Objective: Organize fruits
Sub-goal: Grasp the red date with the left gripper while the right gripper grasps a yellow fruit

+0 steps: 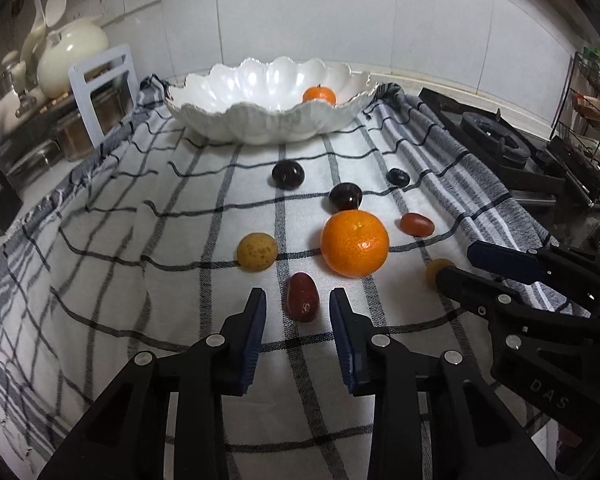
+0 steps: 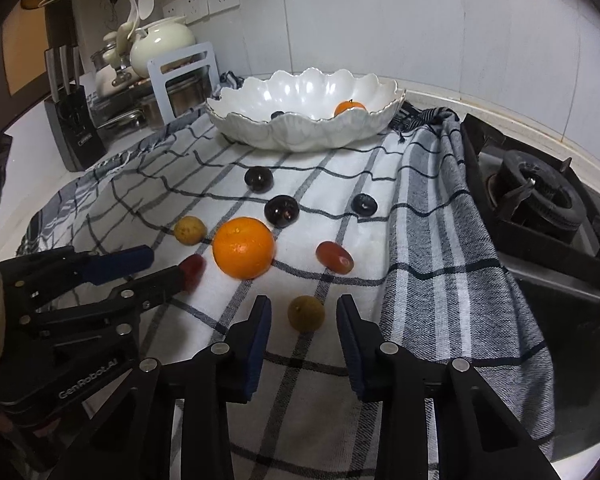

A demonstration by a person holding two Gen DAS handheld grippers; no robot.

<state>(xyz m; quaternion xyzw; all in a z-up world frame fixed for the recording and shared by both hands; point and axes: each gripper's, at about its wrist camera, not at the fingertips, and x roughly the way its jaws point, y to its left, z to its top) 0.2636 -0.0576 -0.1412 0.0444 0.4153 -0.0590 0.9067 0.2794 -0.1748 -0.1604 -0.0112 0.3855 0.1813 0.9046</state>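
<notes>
Nearest you, your left hand-held gripper [image 1: 298,304] straddles a red grape [image 1: 302,297], its pads not yet pressing, so it is released. Your right hand-held gripper [image 2: 304,312] likewise brackets a small yellow-brown fruit [image 2: 306,313] without gripping. Farther out on the checked cloth [image 1: 100,280] over the desk lie a large orange [image 1: 355,243], another yellow fruit [image 1: 257,251], a second red grape [image 1: 417,224] and three dark fruits. At the back, the white bowl [image 1: 220,118] holds just a small orange [image 1: 319,94] and one dark fruit, so most sorting remains.
</notes>
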